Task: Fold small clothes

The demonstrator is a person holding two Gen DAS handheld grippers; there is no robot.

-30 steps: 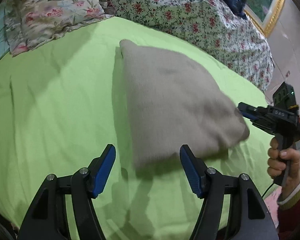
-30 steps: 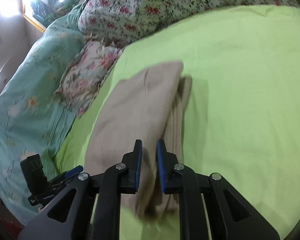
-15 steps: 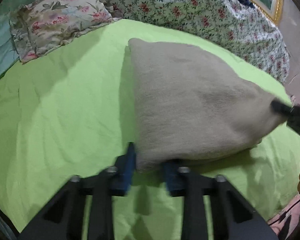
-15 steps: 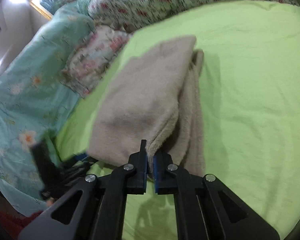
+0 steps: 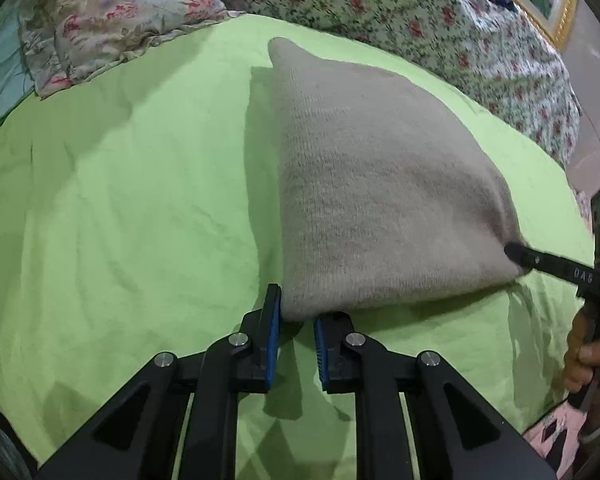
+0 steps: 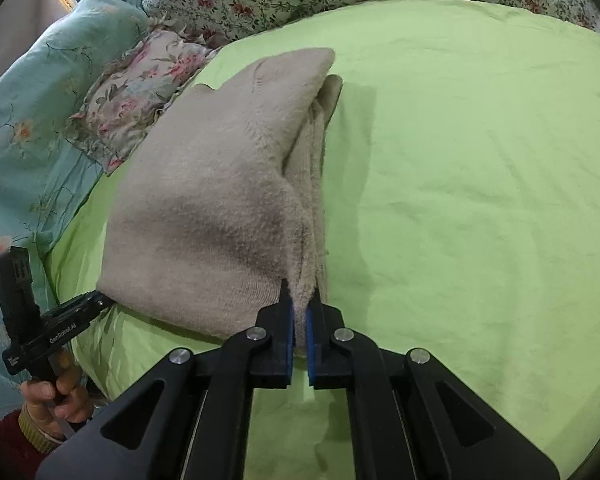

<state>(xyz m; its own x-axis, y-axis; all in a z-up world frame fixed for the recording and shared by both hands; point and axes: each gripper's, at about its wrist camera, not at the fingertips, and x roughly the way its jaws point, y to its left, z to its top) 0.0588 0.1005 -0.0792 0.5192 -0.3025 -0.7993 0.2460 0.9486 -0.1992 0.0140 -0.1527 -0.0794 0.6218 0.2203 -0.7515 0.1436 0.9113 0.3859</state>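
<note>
A beige knitted garment [image 5: 380, 200], folded into layers, lies on the lime-green sheet [image 5: 120, 220]. My left gripper [image 5: 296, 312] has the garment's near corner between its blue pads, and its jaws are still closing on it. In the right wrist view my right gripper [image 6: 300, 300] is shut on the layered edge of the garment [image 6: 204, 220] at its other near corner. Each gripper shows in the other's view: the right gripper [image 5: 516, 250] at the cloth's right corner, the left gripper [image 6: 100, 300] at its left corner. The near edge is raised off the sheet.
A floral pillow [image 5: 112, 20] and a floral quilt [image 5: 420, 20] lie behind the garment. A teal blanket [image 6: 20, 120] covers the left side. The green sheet [image 6: 480, 160] spreads wide to the right. A person's hand [image 5: 584, 360] holds the right gripper's handle.
Both grippers have gone from open to closed on the garment's two near corners. The right one moved forward and down to the edge, and the near edge has lifted.
</note>
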